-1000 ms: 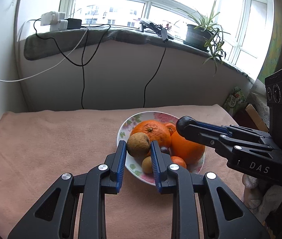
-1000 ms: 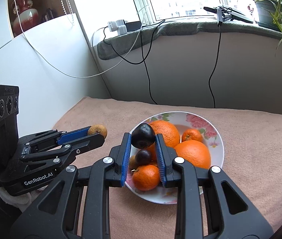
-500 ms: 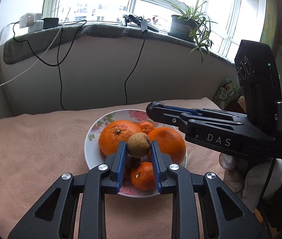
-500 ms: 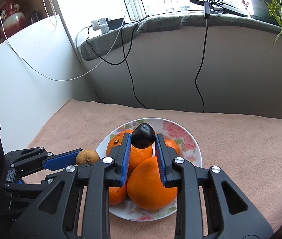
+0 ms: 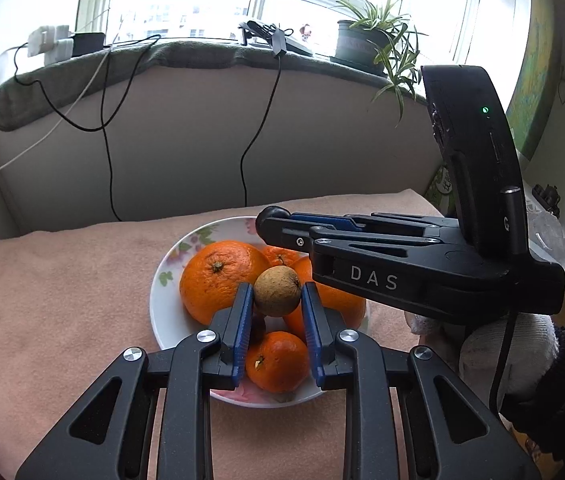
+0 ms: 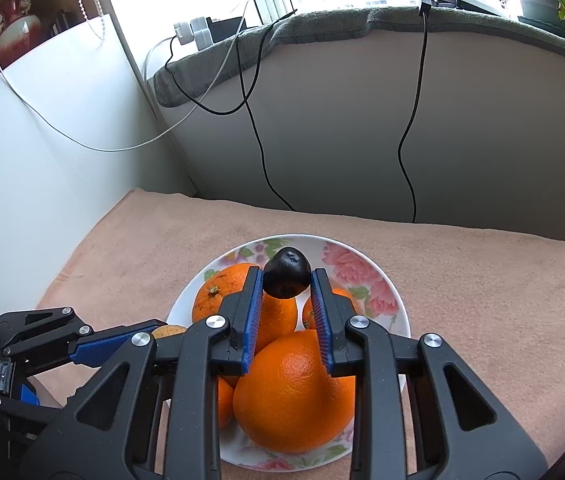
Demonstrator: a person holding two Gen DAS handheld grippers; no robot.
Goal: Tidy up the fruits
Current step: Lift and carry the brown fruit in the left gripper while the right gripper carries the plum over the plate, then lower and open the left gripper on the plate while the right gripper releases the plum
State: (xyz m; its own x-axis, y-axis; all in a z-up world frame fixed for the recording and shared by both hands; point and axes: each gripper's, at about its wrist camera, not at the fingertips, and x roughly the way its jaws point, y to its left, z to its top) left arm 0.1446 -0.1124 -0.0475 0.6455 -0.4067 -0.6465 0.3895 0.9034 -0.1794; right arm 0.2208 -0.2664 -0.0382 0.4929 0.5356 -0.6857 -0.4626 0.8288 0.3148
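Left gripper [image 5: 277,296]: jaws pinching brown fruit [image 5: 277,290] above plate [image 5: 162,280] centre. Right gripper [image 6: 286,280]: jaws pinching dark fruit [image 6: 286,279] over plate's 12 o'clock half; oranges [image 6: 293,390] beneath.

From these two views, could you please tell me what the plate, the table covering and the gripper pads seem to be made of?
Plate: probably glazed ceramic, glossy white with printed flowers.
Table covering: soft fabric, matte pink and fuzzy, like a towel or blanket.
Pads: likely rubber or plastic, blue with a ribbed texture.
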